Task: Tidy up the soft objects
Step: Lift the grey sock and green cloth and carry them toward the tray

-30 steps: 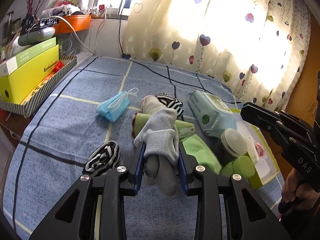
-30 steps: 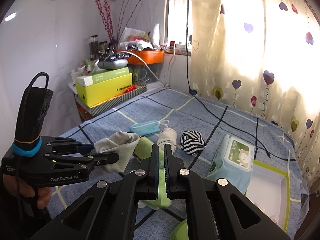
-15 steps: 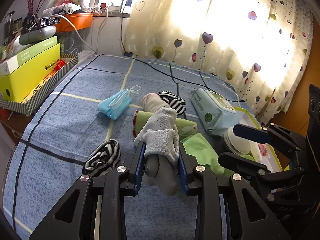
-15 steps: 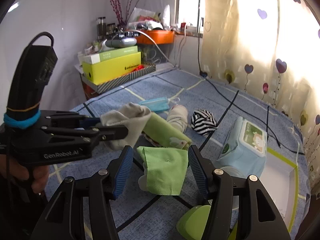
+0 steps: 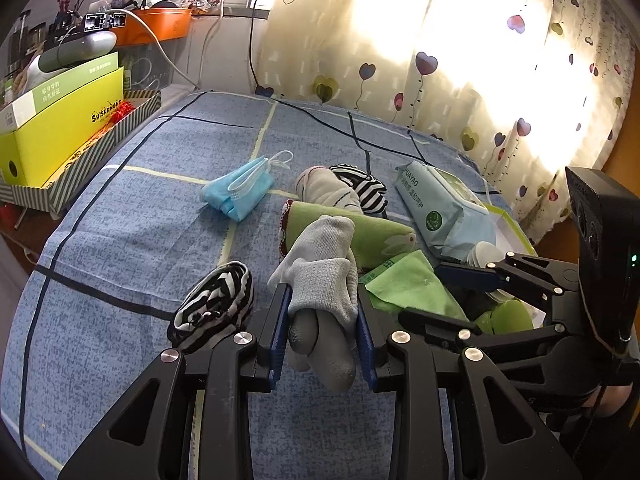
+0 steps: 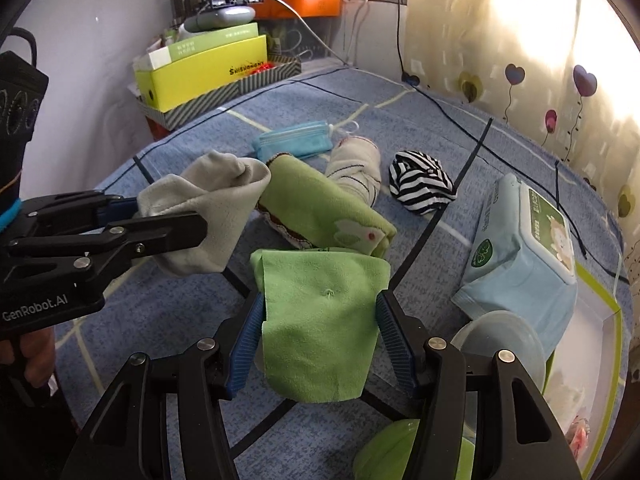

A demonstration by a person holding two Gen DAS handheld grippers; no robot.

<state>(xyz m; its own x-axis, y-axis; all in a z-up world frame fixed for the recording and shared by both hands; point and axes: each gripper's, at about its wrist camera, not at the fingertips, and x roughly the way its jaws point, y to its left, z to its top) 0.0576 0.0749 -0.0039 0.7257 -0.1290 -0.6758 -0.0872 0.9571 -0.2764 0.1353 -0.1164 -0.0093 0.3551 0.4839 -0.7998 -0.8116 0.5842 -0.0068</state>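
While the left claw [image 5: 322,326] is gripping a grey sock [image 5: 320,276], the right claw [image 6: 320,340], jaws just closing, is straddling a green cloth [image 6: 320,320] unpinched; next it needs to squeeze shut.

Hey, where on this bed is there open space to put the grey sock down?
Bare blanket lies between the striped tray and the blue mask. It is crowded around the green cloth, green roll and wipes pack.

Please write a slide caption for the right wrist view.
Right gripper straddles a green cloth, jaws just closing; left gripper holds a grey sock.
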